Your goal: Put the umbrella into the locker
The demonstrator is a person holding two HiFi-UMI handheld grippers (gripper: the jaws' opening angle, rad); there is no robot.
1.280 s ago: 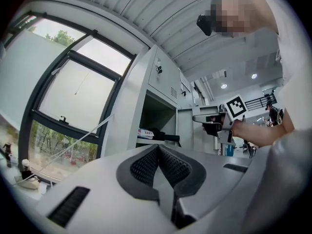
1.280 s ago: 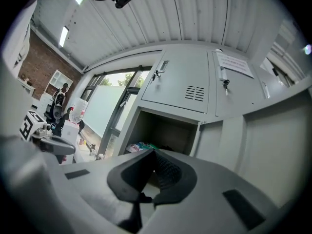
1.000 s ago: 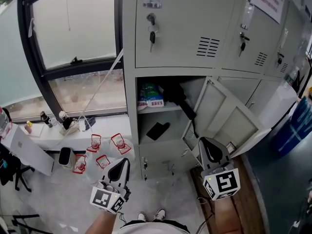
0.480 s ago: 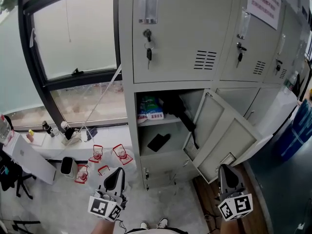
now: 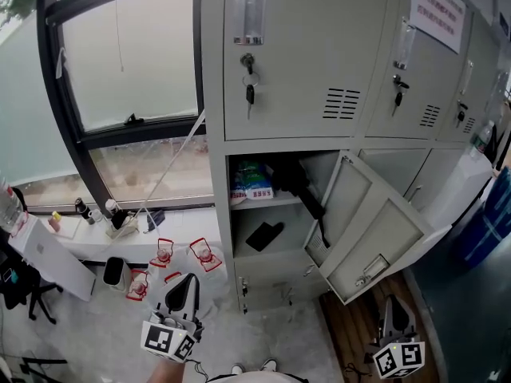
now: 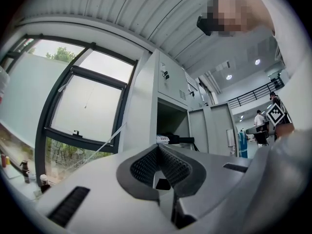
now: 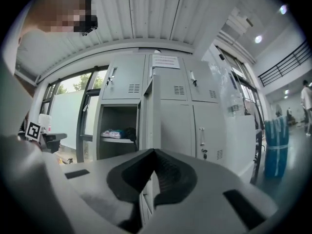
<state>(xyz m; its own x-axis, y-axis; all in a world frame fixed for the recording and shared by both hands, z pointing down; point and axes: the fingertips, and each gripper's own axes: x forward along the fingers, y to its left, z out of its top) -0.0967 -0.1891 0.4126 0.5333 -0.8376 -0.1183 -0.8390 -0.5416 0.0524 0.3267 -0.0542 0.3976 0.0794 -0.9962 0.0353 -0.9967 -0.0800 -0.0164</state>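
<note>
The black folded umbrella (image 5: pixel 294 182) lies on the upper shelf of the open grey locker (image 5: pixel 214 214), its handle poking out over the shelf edge. It also shows as a dark shape in the left gripper view (image 6: pixel 178 140) and the right gripper view (image 7: pixel 129 133). The locker door (image 5: pixel 375 234) hangs half open to the right. My left gripper (image 5: pixel 185 278) is low in front of the locker, shut and empty (image 6: pixel 157 147). My right gripper (image 5: pixel 394 300) is at the bottom right, below the door, shut with nothing in it (image 7: pixel 153 151).
A blue-green packet (image 5: pixel 251 178) shares the upper shelf, and a flat black thing (image 5: pixel 263 235) lies on the lower one. Clear jugs with red handles (image 5: pixel 164 254) stand on the floor left of the locker. A windowsill with small bottles (image 5: pixel 108 210) is at the left, a blue bin (image 5: pixel 491 218) at the right.
My right gripper has drawn back from the locker door, down and to the right of the head view. The left gripper has stayed almost where it was.
</note>
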